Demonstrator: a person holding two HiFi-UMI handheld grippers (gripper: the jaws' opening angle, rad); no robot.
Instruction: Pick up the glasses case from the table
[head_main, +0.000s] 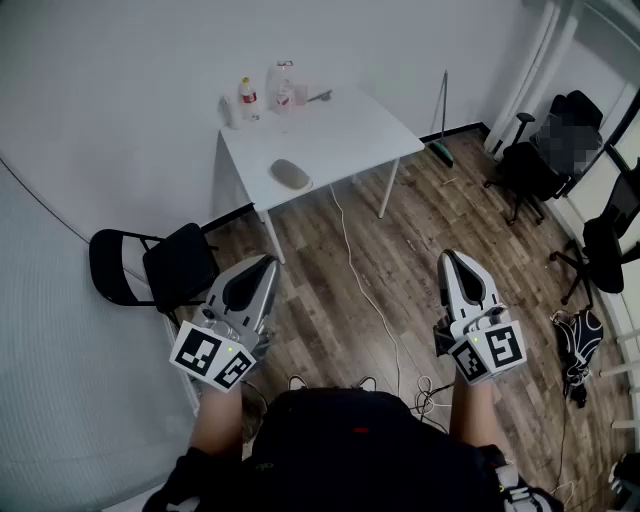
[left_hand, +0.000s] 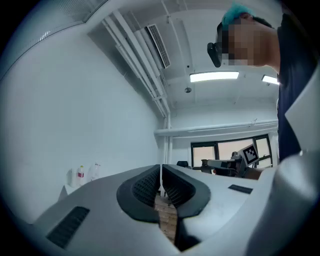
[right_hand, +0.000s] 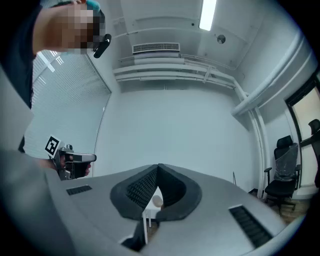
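Observation:
A grey oval glasses case (head_main: 290, 174) lies near the front edge of a white table (head_main: 345, 130) across the room. In the right gripper view a sliver of the case (right_hand: 157, 201) shows between the jaws, far off. My left gripper (head_main: 265, 263) and right gripper (head_main: 450, 257) are held low in front of the body, well short of the table, both pointing toward it. Each has its jaws together with nothing between them. The left gripper (left_hand: 160, 172) and the right gripper (right_hand: 158, 170) look shut in their own views too.
Two bottles (head_main: 249, 100) and small items stand at the table's back edge by the wall. A black folding chair (head_main: 160, 266) stands at the left. Office chairs (head_main: 545, 150) sit at the right by the window. A white cable (head_main: 365, 280) runs across the wooden floor.

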